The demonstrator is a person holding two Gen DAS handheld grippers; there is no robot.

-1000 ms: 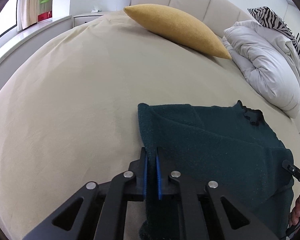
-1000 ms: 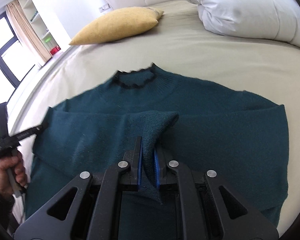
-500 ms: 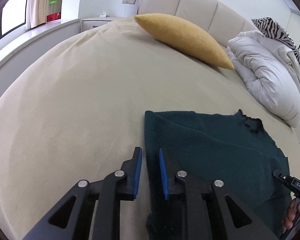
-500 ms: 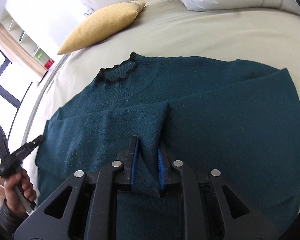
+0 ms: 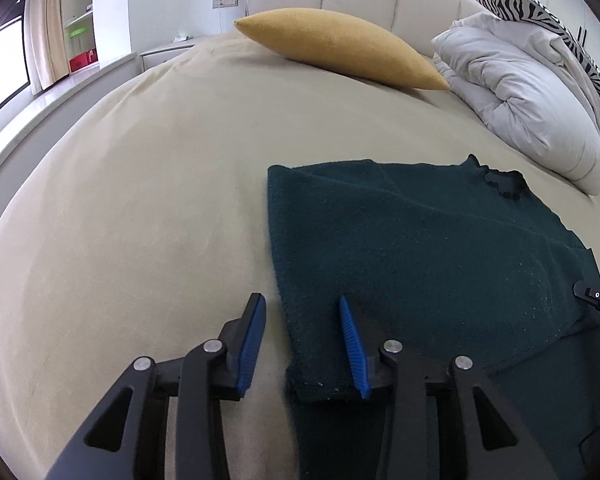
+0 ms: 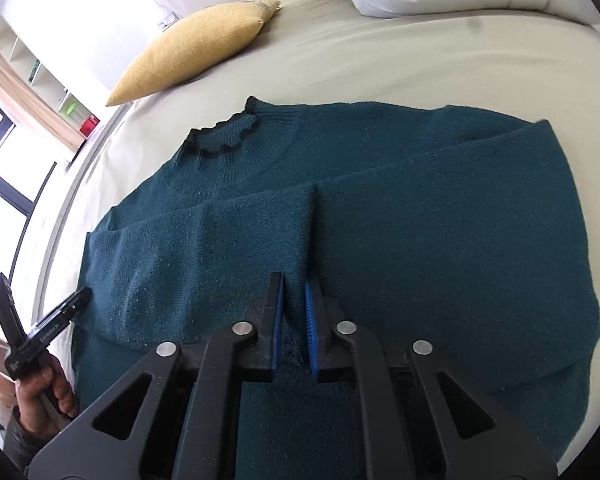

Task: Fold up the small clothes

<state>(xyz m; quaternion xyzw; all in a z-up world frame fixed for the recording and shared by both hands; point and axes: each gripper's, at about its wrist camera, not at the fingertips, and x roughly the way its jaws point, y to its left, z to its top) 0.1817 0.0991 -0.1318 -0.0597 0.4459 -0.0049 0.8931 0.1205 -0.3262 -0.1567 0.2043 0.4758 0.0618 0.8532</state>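
With both sleeves laid across the sweater (image 6: 420,220), left gripper (image 5: 302,338) gapes empty, right gripper (image 6: 294,316) narrowly parted over the cuff; next, grip the hem at lower frame.

Fuzzy knit sweater (image 6: 380,220), smooth cotton sheet (image 5: 140,200)

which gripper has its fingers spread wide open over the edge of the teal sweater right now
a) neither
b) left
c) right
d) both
b) In the left wrist view the left gripper has a wide gap between its blue pads, one either side of the folded edge of the teal sweater, while the right gripper shows only a narrow gap with knit fabric between the pads.
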